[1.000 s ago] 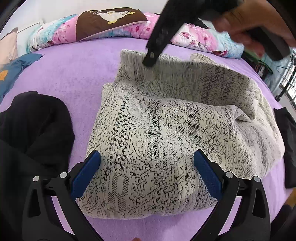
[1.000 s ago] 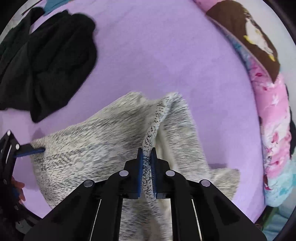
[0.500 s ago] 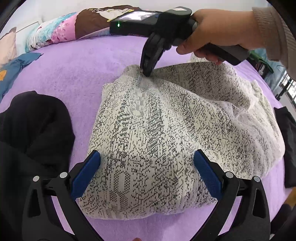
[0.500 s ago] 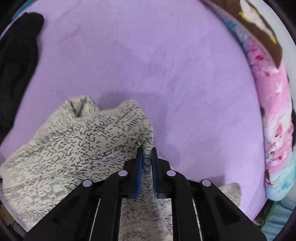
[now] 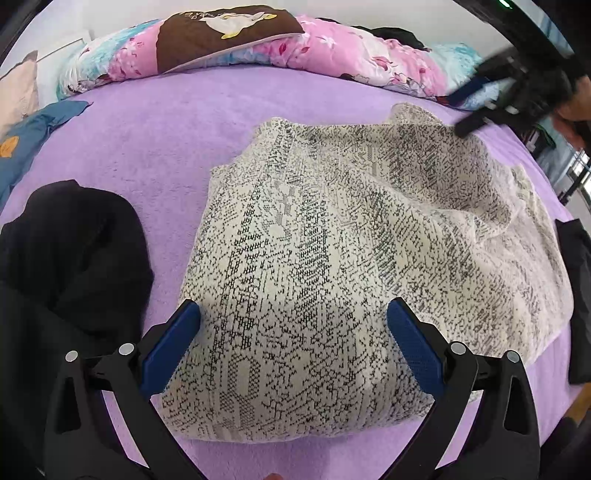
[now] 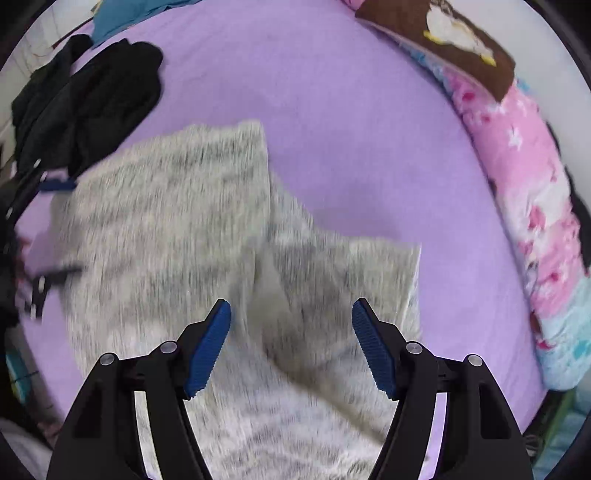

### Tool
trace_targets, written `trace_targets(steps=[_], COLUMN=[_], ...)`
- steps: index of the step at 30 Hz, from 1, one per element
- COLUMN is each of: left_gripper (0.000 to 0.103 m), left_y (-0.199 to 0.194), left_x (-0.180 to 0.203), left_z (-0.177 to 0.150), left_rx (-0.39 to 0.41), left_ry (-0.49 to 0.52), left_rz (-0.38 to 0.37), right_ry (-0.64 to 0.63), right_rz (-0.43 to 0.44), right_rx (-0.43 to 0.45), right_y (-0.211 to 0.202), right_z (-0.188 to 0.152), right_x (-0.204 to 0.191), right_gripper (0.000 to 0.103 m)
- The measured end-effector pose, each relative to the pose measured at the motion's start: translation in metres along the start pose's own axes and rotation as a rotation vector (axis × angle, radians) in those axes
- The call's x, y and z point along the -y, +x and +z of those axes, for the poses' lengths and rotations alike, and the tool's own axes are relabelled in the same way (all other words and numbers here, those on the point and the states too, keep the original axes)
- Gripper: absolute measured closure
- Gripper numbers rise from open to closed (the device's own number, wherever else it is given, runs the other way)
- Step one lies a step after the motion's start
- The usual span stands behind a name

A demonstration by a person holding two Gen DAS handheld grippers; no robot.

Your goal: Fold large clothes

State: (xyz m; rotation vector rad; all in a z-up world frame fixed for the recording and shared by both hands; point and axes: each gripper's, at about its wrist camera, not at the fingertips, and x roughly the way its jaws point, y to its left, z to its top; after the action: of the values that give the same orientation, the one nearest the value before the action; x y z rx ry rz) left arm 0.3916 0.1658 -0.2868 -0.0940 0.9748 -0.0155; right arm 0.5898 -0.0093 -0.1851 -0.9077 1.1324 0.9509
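Both grippers, left gripper (image 5: 293, 332) and right gripper (image 6: 291, 343), gape wide, holding nothing, over the speckled sweater (image 5: 351, 266) lying mid-bed (image 5: 159, 140). One fold looks laid; next probably calls for regrasping an edge.

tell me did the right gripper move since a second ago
Yes. In the left wrist view the right gripper has swung right, from above the sweater collar near the brown pillow to the sweater's far right corner, and now stands open.
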Motion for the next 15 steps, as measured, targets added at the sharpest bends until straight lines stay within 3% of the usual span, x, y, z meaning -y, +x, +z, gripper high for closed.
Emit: trace_targets(steps=[6,8,9,10,15], left_gripper=[0.006,0.006,0.006,0.006,0.006], left_y=[0.003,0.003,0.004,0.004,0.004], left_x=[0.001,0.001,0.002,0.001,0.000], left_z=[-0.002,-0.001,0.000,0.000,0.001], left_rx=[-0.001,-0.002,-0.002,-0.003,-0.002], left_ry=[0.011,0.010,0.013,0.014,0.018], left_rz=[0.010,0.012,0.014,0.014,0.027], right_ry=[0.052,0.038,0.041,0.039,0.061], right_rz=[0.159,0.215,0.246,0.236,0.158], right_rx=[-0.004,-0.024,-0.039,-0.047,-0.021], right_y=[0.016,0.024,0.029,0.032,0.017], right_z=[-0.027,-0.034,-0.036,-0.038,-0.043], right_x=[0.017,0.014,0.012,0.011,0.022], right_gripper=[0.037,0.048,0.060,0.074,0.082])
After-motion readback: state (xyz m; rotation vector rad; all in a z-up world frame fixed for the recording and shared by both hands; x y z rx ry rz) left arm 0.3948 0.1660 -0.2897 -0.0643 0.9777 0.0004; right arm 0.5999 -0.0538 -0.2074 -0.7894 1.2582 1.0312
